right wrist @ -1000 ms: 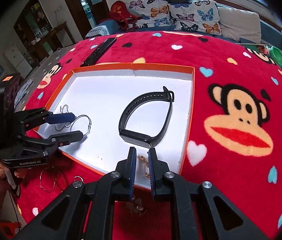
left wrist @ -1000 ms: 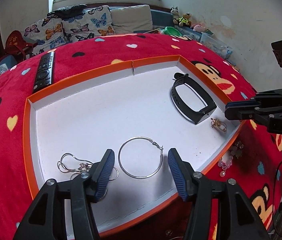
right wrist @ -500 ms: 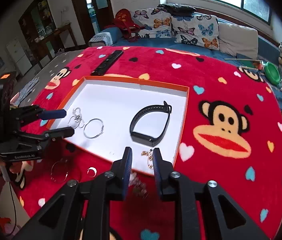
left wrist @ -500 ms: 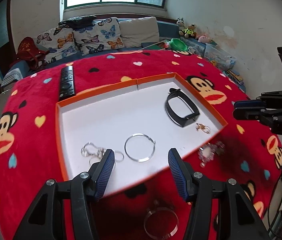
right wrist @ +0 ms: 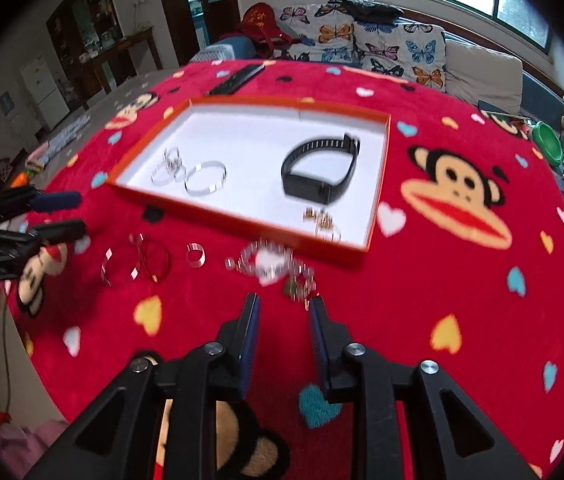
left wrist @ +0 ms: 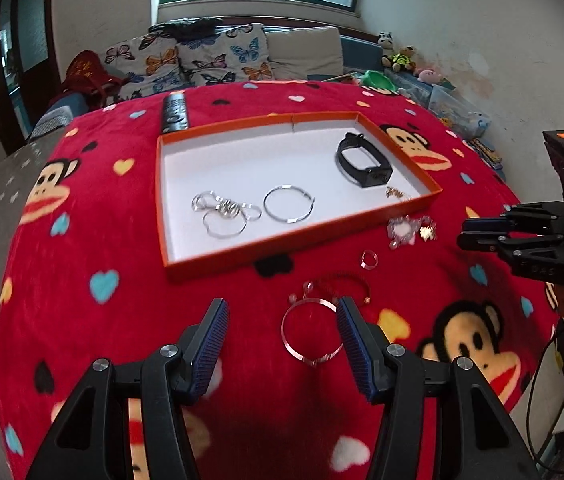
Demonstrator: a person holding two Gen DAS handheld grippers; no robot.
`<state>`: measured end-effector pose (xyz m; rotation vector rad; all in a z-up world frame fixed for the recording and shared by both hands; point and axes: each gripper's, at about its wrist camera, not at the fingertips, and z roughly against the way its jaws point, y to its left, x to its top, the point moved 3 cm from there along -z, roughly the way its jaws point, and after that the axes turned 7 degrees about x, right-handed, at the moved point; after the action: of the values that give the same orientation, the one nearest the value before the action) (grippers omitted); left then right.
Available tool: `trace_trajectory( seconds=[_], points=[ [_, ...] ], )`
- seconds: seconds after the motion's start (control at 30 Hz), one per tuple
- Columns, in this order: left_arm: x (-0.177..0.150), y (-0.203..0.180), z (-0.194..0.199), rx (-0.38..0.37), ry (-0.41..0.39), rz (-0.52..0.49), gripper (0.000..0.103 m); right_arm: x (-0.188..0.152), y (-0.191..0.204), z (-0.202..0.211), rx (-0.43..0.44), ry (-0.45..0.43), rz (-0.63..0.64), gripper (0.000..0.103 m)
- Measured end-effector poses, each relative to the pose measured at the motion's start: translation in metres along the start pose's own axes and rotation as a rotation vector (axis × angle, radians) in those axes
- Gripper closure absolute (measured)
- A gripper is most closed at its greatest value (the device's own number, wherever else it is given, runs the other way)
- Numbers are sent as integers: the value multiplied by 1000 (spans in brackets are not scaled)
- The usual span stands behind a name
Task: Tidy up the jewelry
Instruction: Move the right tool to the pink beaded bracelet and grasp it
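The orange tray [left wrist: 217, 266] with a white floor holds a black wristband [left wrist: 364, 164], a silver hoop [left wrist: 288, 209], a cluster of silver rings [left wrist: 223, 212] and a gold earring [left wrist: 396, 193]. On the red blanket in front of it lie a beaded bracelet [right wrist: 269, 264], a small ring [right wrist: 195, 255], a red bangle [right wrist: 155, 258] and a silver bangle [left wrist: 312, 334]. My left gripper [left wrist: 282, 304] is open above the silver bangle, holding nothing. My right gripper [right wrist: 284, 300] has its jaws slightly apart and empty, just short of the beaded bracelet.
A black remote [left wrist: 175, 114] lies beyond the tray's far left corner. The red monkey-print blanket [right wrist: 454, 280] covers the round table, which drops off close behind both grippers. A sofa with butterfly cushions [left wrist: 201, 60] stands behind.
Both grippers have pulled back from the tray toward the table's near edge, bringing the loose jewelry on the blanket into view. The right jaws have parted a little.
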<state>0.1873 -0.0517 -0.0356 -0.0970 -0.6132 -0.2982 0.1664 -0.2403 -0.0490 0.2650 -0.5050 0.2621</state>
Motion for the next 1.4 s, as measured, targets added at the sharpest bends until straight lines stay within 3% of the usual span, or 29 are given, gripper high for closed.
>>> trace_trajectory(
  seconds=[0.4, 0.77, 0.9, 1.0, 1.4],
  points=[
    [-17, -6, -5, -25, -6, 37, 43, 5, -18, -29, 35, -20, -41, 76],
    [-17, -4, -19, -31, 13, 46, 43, 7, -10, -36, 74, -19, -20, 76],
    [-18, -7, -23, -35, 21, 37, 43, 3, -4, -33, 77, -20, -17, 87],
    [-19, -9, -25, -40, 25, 34, 43, -1, -1, -31, 70, -17, -21, 90],
    [-21, -16, -29, -58, 34, 19, 43, -24, 8, -19, 52, 16, 9, 92]
  ],
)
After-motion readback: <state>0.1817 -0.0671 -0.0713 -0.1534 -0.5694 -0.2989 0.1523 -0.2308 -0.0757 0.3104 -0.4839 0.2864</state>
